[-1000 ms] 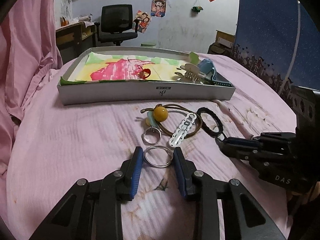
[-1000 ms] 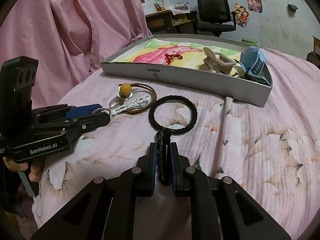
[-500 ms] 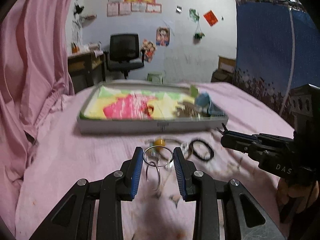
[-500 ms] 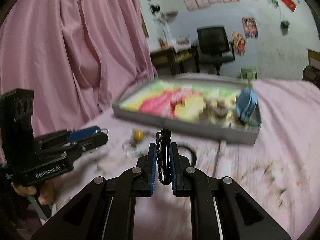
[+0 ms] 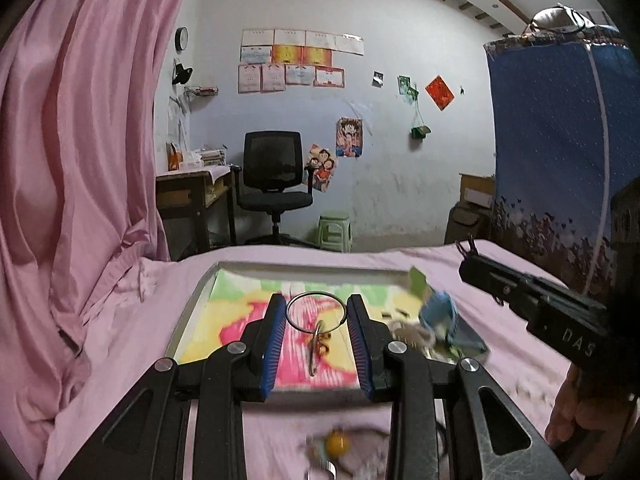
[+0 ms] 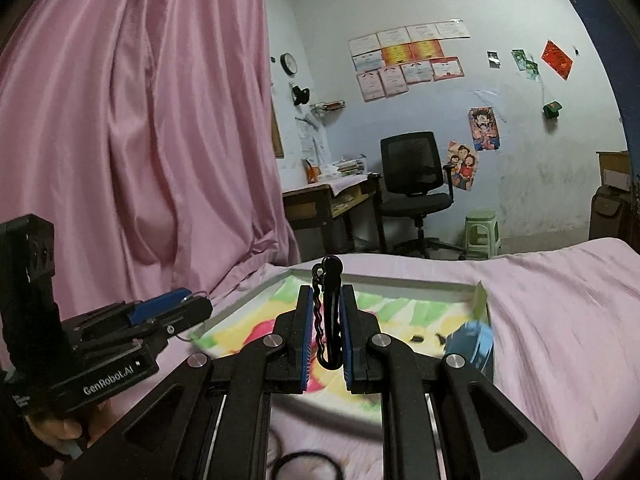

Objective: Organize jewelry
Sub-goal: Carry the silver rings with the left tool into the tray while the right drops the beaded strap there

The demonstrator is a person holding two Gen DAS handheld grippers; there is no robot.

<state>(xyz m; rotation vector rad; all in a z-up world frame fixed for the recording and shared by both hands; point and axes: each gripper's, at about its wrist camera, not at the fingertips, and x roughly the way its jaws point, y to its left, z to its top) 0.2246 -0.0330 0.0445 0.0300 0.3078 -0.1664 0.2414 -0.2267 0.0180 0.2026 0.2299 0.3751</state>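
Above tray (image 5: 192, 312): left gripper (image 5: 316, 312) clamped stiff, light ring (image 5: 315, 303) by rim; right gripper (image 6: 325, 316) pinched limp black bracelet (image 6: 326, 312), likely swinging.

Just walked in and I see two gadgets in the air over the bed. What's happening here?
A person is sorting jewelry into a tray on the pink bed. The left gripper pinches a silver ring with a second ring dangling from it, lifted above the tray. The right gripper is clamped on a black braided bracelet, also raised. A yellow-bead piece lies on the bedspread; a blue item sits in the tray.
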